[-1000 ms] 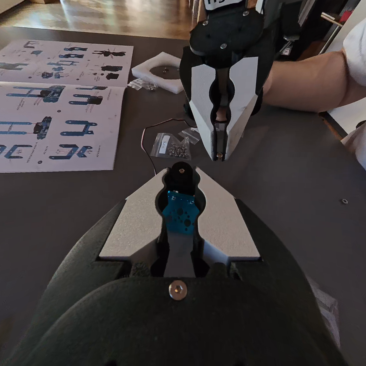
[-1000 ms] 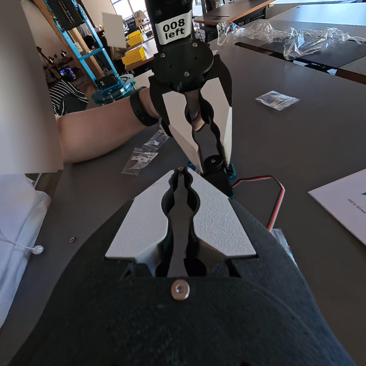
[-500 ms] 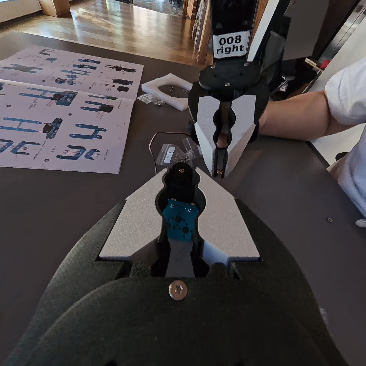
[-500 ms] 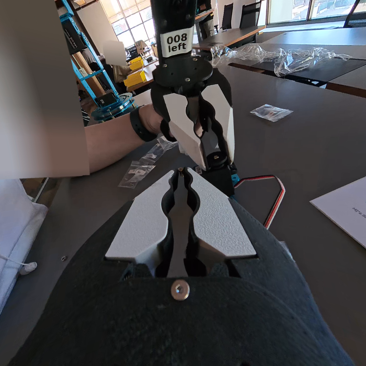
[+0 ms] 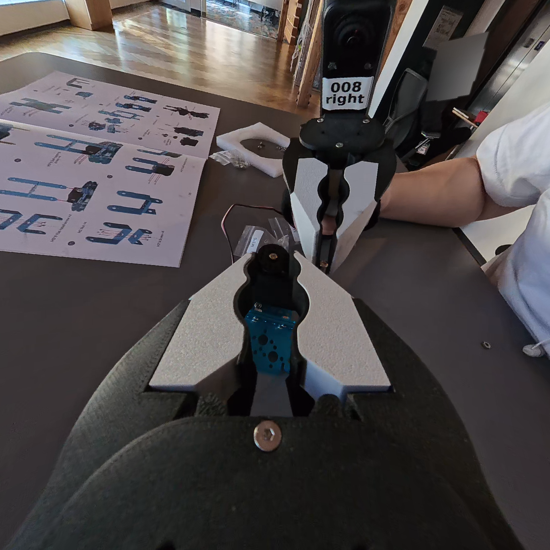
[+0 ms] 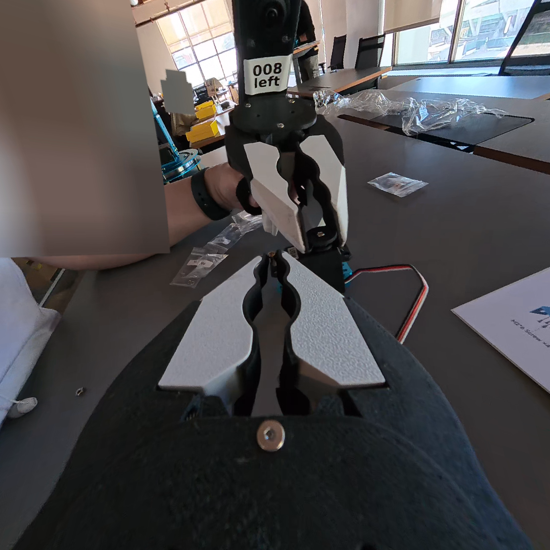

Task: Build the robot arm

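My left gripper [image 5: 271, 257] is shut on a black servo [image 5: 272, 282] mounted in a blue metal bracket [image 5: 269, 342], held just above the dark table [image 5: 89, 327]. The servo's round horn sticks out past the fingertips. My right gripper [image 6: 272, 255] is shut on a small brass screw [image 6: 271, 254] at its very tips. It faces the left gripper [image 6: 323, 238], and its tip with the screw [image 5: 323, 263] sits just right of the servo horn. In the right wrist view the servo [image 6: 323, 268] hangs below the left fingers, trailing a red, white and black wire [image 6: 416, 297].
Printed assembly sheets [image 5: 89, 178] lie on the left, with a white foam piece [image 5: 253, 145] behind. Small bags of screws [image 5: 256, 241] lie under the grippers, and more bags [image 6: 202, 265] near a person's forearm [image 6: 119, 232]. A loose nut [image 5: 485, 344] lies on the table. Crumpled plastic wrap [image 6: 416, 110] lies far off.
Both grippers have tilted upward, showing more of the room. The right gripper's tip with the screw has come closer to the servo horn. Both stay shut.
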The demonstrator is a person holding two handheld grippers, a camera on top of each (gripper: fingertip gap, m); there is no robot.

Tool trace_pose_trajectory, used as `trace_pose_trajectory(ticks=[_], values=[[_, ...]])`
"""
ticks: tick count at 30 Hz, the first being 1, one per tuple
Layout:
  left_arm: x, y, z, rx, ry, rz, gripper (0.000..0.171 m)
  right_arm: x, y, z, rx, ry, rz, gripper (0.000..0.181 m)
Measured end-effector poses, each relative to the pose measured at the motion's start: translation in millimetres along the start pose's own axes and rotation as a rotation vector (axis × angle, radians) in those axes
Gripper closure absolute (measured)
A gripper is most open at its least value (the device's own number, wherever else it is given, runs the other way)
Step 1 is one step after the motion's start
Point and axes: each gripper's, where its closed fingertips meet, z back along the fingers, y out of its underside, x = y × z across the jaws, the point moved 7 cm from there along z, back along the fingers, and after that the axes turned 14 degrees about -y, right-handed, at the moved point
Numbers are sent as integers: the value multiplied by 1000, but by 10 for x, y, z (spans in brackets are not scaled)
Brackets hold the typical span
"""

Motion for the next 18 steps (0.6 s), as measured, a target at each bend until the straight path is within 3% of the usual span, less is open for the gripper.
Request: trace_pose_trajectory(ticks=[18], values=[[16,58,-41,7,26,40,151,55,64,-36,139,83,232,176]])
